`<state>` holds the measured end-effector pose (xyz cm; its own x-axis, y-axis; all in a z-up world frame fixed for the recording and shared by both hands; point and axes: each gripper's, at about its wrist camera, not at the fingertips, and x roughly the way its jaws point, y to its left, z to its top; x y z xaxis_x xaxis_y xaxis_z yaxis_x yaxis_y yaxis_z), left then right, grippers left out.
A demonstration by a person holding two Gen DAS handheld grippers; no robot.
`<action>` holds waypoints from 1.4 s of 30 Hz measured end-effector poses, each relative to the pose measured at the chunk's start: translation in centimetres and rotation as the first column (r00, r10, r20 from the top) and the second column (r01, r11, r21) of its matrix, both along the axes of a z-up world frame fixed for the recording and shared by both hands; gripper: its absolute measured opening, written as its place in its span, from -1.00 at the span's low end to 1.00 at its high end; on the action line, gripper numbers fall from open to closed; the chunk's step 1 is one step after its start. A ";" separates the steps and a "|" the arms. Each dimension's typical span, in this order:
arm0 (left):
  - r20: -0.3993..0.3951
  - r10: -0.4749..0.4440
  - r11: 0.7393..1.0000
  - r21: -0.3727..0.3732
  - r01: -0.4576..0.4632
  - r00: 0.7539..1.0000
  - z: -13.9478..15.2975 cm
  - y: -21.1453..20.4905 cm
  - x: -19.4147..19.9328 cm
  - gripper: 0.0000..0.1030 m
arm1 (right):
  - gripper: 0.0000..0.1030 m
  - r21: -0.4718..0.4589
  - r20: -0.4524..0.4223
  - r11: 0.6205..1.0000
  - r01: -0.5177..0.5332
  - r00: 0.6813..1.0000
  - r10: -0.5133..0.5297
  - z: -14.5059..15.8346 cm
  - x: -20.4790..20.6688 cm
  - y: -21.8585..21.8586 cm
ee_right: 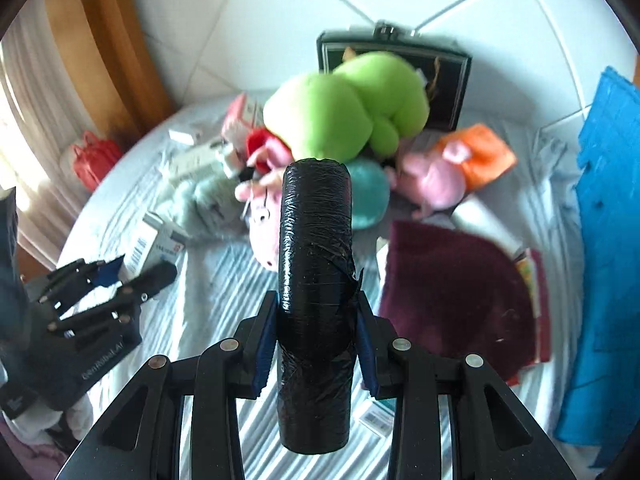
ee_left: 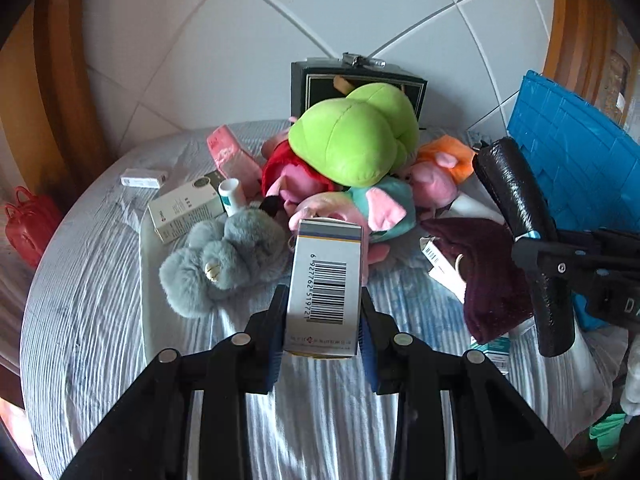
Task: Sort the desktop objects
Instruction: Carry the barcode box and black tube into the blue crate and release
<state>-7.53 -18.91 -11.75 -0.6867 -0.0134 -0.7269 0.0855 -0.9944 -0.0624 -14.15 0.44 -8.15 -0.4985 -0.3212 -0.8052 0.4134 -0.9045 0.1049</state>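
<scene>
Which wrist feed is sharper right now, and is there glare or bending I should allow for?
Left wrist view: sharp, the barcode on the box reads clearly; the wall tile lines curve from the fisheye. Right wrist view: the plush pile and the cloth behind are smeared, only the black roll is crisp; bright glare at the left edge.

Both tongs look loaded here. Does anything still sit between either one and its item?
No. The left tongs are shut on the barcoded box, and the right tongs are shut on the black roll. Both items sit directly between the pads, above the toy pile. No sorting destination is identifiable.
</scene>
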 end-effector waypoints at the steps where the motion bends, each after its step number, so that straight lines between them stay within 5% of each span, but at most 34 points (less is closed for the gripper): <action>1: -0.015 -0.004 1.000 -0.004 0.004 1.000 0.6 0.5 0.1 -0.39 | -0.32 -0.012 -0.018 1.000 0.009 1.000 -0.009 0.9 -0.1 0.1; 13: -0.185 -0.107 0.994 -0.042 0.101 0.977 8.3 10.5 -1.2 -0.39 | -0.32 -0.081 -0.274 0.994 0.078 0.957 -0.097 11.1 2.5 9.8; 22: -0.316 -0.254 0.967 -0.105 0.232 0.914 15.7 23.0 -5.1 -0.39 | -0.32 -0.137 -0.401 0.974 0.181 0.889 -0.222 18.9 2.5 22.4; 29: -0.326 -0.380 0.925 -0.108 0.365 0.866 19.4 34.5 -9.4 -0.39 | -0.32 -0.128 -0.448 0.950 0.286 0.837 -0.313 23.2 0.0 33.6; 35: -0.347 -0.450 0.892 -0.138 0.430 0.823 23.6 43.5 -12.8 -0.39 | -0.32 -0.106 -0.407 0.917 0.386 0.824 -0.394 23.3 -4.5 42.8; 42: -0.210 -0.489 0.871 -0.073 0.485 0.847 22.3 52.6 -20.8 -0.39 | -0.32 -0.077 -0.282 0.878 0.472 0.834 -0.473 18.9 -10.0 49.9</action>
<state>-28.30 33.71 10.52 -0.7464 0.3535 -0.5638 -0.4240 -0.9056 -0.0064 -24.17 50.29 10.79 -0.7965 0.0092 -0.6046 -0.0522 -0.9972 0.0535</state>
